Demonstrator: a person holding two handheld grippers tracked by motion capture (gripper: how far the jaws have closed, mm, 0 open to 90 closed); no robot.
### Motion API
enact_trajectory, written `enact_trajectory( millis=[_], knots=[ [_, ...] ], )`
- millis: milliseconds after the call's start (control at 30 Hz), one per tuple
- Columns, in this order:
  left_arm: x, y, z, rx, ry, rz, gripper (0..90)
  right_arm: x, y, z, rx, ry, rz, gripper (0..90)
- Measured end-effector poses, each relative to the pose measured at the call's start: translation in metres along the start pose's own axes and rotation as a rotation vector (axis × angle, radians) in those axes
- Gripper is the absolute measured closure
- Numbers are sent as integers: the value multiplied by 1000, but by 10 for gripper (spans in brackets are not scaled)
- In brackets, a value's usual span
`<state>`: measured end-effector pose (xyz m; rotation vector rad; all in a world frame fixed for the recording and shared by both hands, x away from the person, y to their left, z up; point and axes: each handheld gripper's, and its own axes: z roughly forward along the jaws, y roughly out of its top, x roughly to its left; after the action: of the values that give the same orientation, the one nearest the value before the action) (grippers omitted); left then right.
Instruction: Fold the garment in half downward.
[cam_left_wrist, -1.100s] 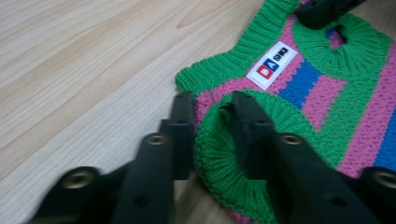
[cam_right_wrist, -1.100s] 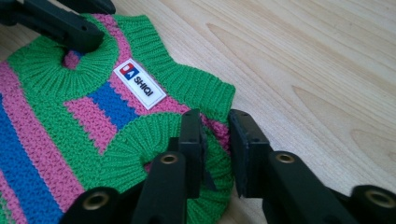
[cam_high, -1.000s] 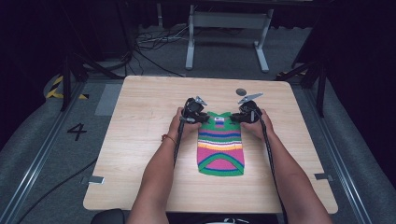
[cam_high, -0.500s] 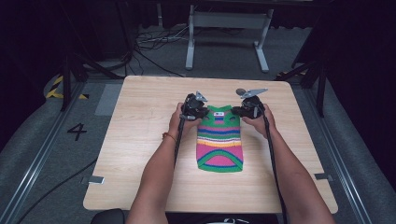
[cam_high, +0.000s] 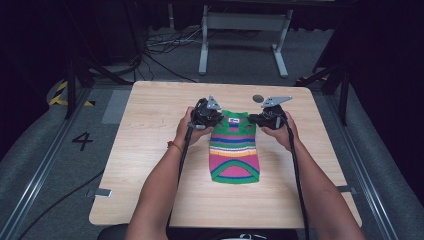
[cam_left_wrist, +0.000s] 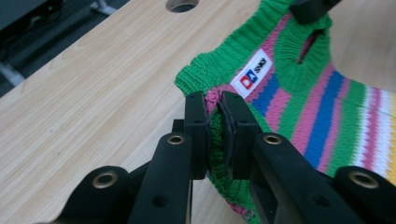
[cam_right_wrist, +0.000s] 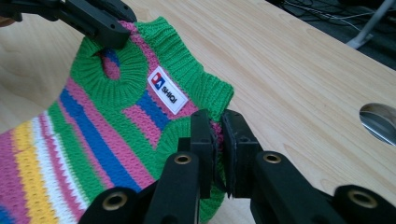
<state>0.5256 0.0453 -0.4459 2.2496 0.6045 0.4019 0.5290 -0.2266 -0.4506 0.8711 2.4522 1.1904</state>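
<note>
A small striped knit sweater (cam_high: 234, 152), green, pink, blue, white and yellow, hangs by its collar end above the wooden table (cam_high: 150, 150), its hem resting on the top. My left gripper (cam_high: 210, 119) is shut on the collar's left corner; the knit (cam_left_wrist: 212, 121) is pinched between the pads. My right gripper (cam_high: 260, 119) is shut on the other corner, with the knit (cam_right_wrist: 217, 135) squeezed between its pads. A white label (cam_right_wrist: 166, 90) sits below the collar, and the same label (cam_left_wrist: 252, 72) appears in the left gripper view. The other gripper's black jaw shows at the sweater's far corner in each gripper view.
A round cable hole (cam_high: 258, 98) lies in the table behind the sweater. Bare wood surrounds the garment. A metal stand (cam_high: 240, 30) and cables lie on the floor beyond the table's far edge. Rails run along both sides.
Both grippers have risen with the sweater's collar end, lifting its upper part off the table. The hem has slid a little toward the far edge.
</note>
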Motion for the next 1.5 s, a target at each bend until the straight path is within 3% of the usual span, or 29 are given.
enact_trajectory(
  millis=[267,633,933,1133,1500],
  knots=[
    [-12,2,-16,9,-4,86,816,9,-3,-14,-33,30,-41,842],
    [-26,-5,-31,-21,-38,153,807,25,-4,-31,-70,78,-95,838],
    [-46,-14,-44,-25,-56,224,809,45,-9,-46,-61,130,-174,837],
    [-58,-23,-54,-34,-81,245,808,58,-17,-57,-64,169,-219,836],
    [-90,-42,-68,12,-116,338,803,81,-41,-72,-35,240,-279,834]
  ],
)
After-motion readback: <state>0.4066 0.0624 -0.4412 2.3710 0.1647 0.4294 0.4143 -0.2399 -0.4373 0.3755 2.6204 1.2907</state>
